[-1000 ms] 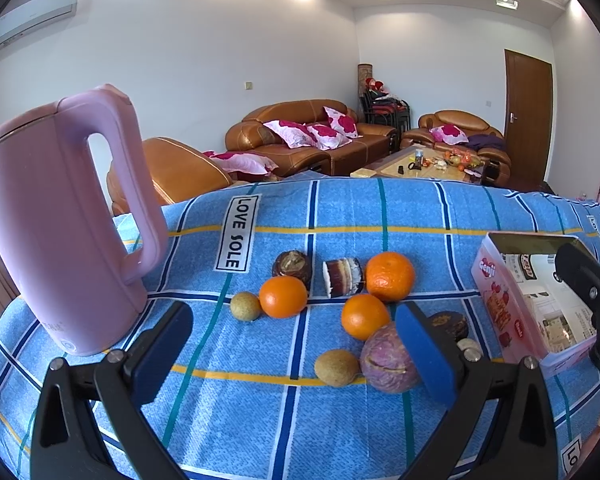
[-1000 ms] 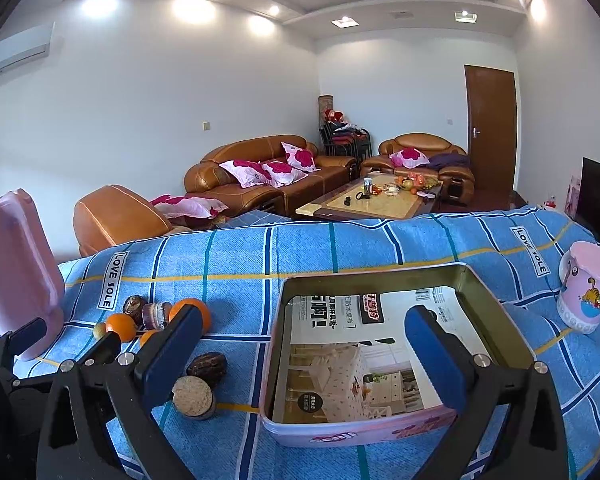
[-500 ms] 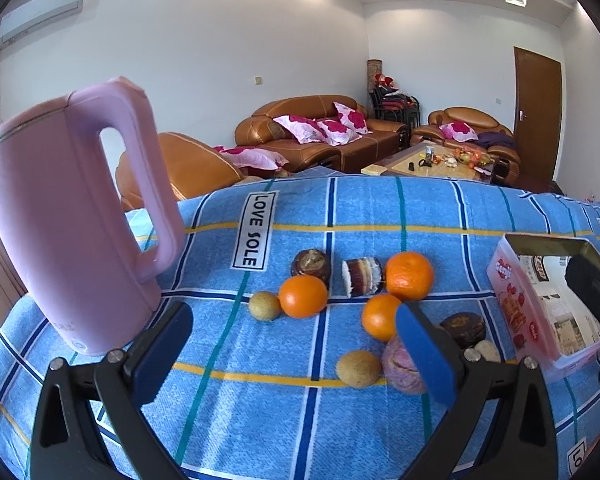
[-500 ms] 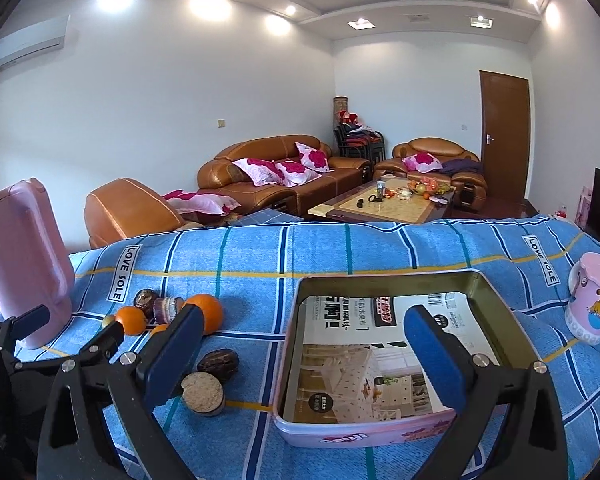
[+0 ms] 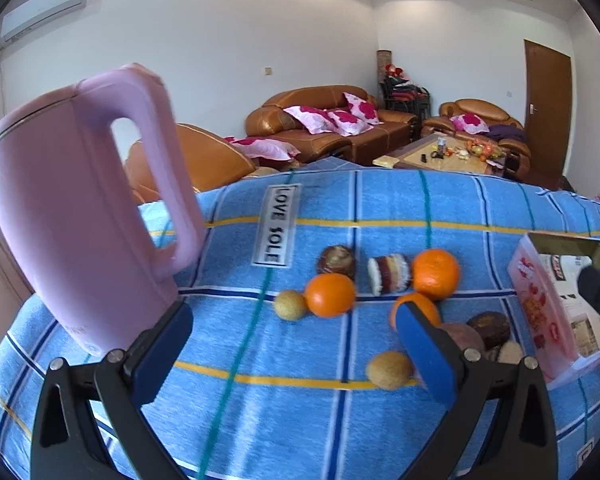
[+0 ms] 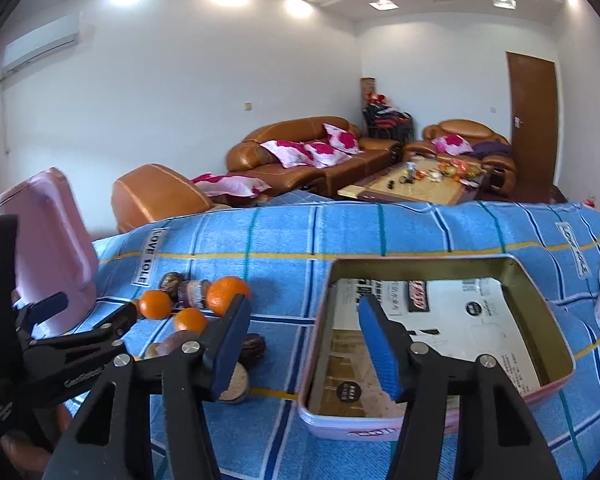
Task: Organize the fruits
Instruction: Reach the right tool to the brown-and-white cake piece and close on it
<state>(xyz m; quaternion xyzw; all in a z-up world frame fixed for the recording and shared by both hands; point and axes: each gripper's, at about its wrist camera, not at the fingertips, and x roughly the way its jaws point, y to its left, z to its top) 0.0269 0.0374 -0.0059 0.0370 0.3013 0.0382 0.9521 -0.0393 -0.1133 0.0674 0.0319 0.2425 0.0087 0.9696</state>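
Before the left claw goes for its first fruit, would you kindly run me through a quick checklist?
1. Left claw open and holding nothing: ok.
2. Right claw open and holding nothing: ok.
3. Pink tin holds no fruit, only printed paper: ok.
4. Oranges on the blue cloth in plain sight, nearest orange unobstructed: ok.
5. Pink kettle stands close beside the left claw's left finger: not ok, collision risk.
6. Whether the fruits touching each other will roll when one is lifted: cannot tell.
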